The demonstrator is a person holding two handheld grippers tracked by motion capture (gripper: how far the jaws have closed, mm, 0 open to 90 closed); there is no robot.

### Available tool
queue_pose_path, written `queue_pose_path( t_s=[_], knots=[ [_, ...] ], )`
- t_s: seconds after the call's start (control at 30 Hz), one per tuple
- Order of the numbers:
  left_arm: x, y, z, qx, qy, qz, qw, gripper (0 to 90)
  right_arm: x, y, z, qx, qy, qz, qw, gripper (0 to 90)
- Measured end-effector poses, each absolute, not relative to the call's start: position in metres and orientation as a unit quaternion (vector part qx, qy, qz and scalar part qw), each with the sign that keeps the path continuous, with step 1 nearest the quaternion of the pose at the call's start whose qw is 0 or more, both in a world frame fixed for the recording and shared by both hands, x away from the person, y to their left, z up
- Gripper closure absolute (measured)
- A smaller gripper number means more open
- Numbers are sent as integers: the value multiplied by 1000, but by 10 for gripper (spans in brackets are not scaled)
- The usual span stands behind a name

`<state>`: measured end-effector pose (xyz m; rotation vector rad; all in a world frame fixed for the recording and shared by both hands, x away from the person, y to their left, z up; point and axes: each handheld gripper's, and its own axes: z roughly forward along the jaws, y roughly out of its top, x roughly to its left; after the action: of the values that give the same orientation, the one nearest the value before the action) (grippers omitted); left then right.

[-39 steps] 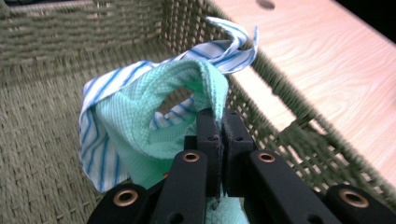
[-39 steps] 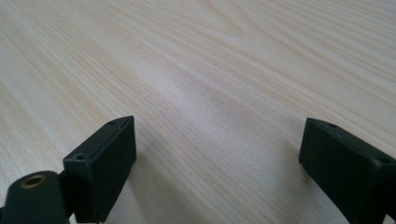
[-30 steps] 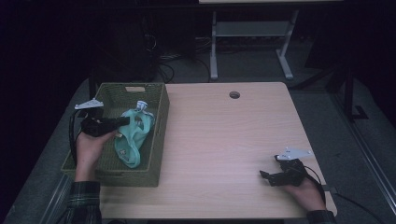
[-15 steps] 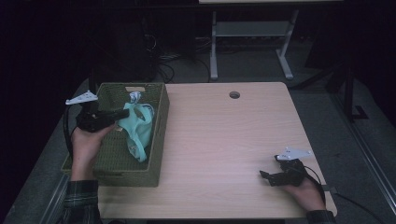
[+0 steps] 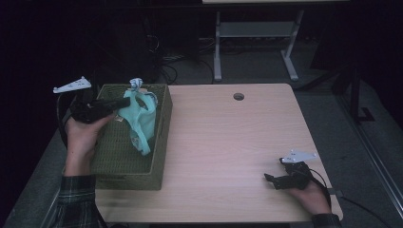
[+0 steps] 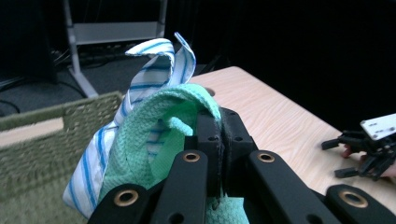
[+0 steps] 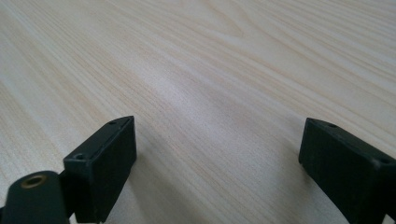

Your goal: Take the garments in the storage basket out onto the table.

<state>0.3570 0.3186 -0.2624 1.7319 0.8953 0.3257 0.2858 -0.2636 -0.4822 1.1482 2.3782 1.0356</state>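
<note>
My left gripper (image 6: 219, 135) is clamped on the green cloth (image 5: 138, 121), a blue-striped cloth (image 6: 154, 65) caught up with it. Since a second ago the bundle has risen clear of the basket (image 5: 157, 156) floor: extraction is under way. It hangs above the basket, long axis running 12 to 6, tail toward 6. My right gripper (image 5: 283, 179) rests on the table (image 5: 228, 142) at 4 o'clock, jaws apart, empty.

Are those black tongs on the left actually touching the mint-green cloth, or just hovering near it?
Touching. In the left gripper view the left tongs are shut on a fold of the mint-green cloth, pinched between the jaws. The high view shows the cloth hanging from them over the basket.
</note>
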Motion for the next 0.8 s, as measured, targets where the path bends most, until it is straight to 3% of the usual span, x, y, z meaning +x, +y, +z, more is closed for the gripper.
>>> queue_pose_path(
  t_s=[0.8],
  knots=[
    [348,258,-236,739,287,121,597,877,286,-264,-482,400,829,361,152,110]
  ],
)
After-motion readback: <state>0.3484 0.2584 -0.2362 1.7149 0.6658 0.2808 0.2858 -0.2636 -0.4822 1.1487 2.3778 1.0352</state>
